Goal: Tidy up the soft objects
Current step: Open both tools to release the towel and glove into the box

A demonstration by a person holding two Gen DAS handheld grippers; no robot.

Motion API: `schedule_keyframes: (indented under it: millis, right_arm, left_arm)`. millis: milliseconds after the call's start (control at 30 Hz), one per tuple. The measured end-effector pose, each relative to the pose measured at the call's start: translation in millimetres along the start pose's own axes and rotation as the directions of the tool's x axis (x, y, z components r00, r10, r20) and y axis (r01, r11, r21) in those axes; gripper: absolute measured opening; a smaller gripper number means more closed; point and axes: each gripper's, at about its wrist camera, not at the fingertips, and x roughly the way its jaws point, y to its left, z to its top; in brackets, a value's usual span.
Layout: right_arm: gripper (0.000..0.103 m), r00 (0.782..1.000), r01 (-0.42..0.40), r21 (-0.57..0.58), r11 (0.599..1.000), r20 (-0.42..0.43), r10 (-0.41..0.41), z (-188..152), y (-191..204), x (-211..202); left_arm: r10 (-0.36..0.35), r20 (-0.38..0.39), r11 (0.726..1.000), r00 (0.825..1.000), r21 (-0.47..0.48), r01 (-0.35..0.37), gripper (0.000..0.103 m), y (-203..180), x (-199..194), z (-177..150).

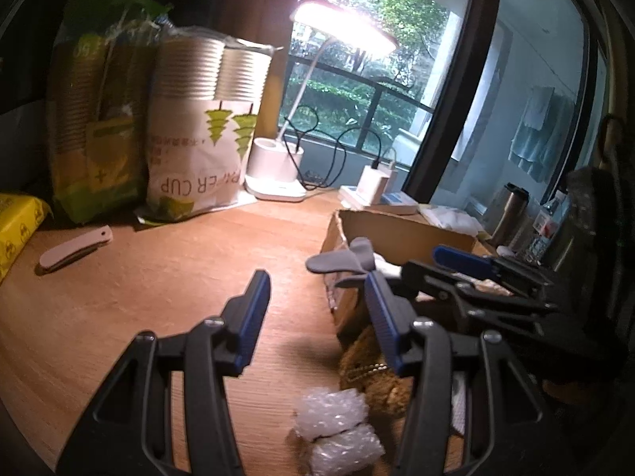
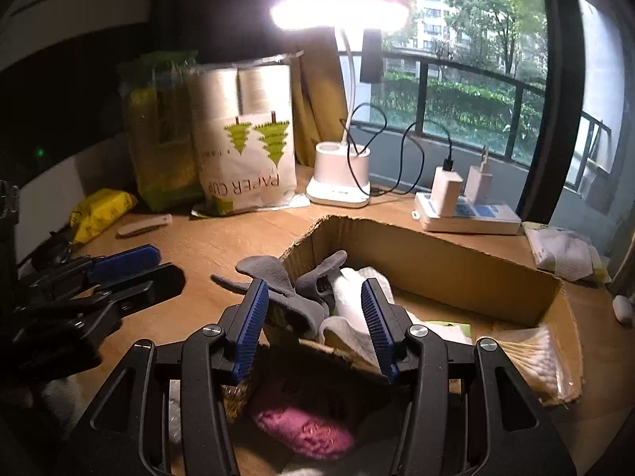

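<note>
Between right claw (image 2: 313, 317) fingers, grey glove (image 2: 285, 289)

both grippers (image 1: 317, 297) (image 2: 313, 301) look black-framed, with ribbed blue pads and silver screws.

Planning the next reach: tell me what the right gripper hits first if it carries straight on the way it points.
Most likely the grey sock draped over the cardboard box's near corner. It lies between and just ahead of the right gripper's open fingers, with white cloth beside it. Depth is hard to judge through the fisheye.

Dim room, glaring desk lamp (image 2: 339, 14) blown out, daylight through window (image 2: 476, 79), slight blur, dark fisheye edges
</note>
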Motion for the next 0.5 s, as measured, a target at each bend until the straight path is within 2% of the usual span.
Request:
schedule_keyframes:
  millis: [300, 500]
  right_arm:
    - [0.052, 0.990, 0.057, 0.013, 0.998, -0.129, -0.055, 1, -7, 48]
    - [0.052, 0.985, 0.043, 0.039, 0.998, -0.166, -0.036, 3, -14, 56]
  left_arm:
    - [-0.043, -0.021, 0.999, 0.999, -0.030, 0.042, 0.052, 13, 11, -1]
    - [-0.062, -0.034, 0.998, 0.997, -0.031, 0.061, 0.052, 12, 13, -3]
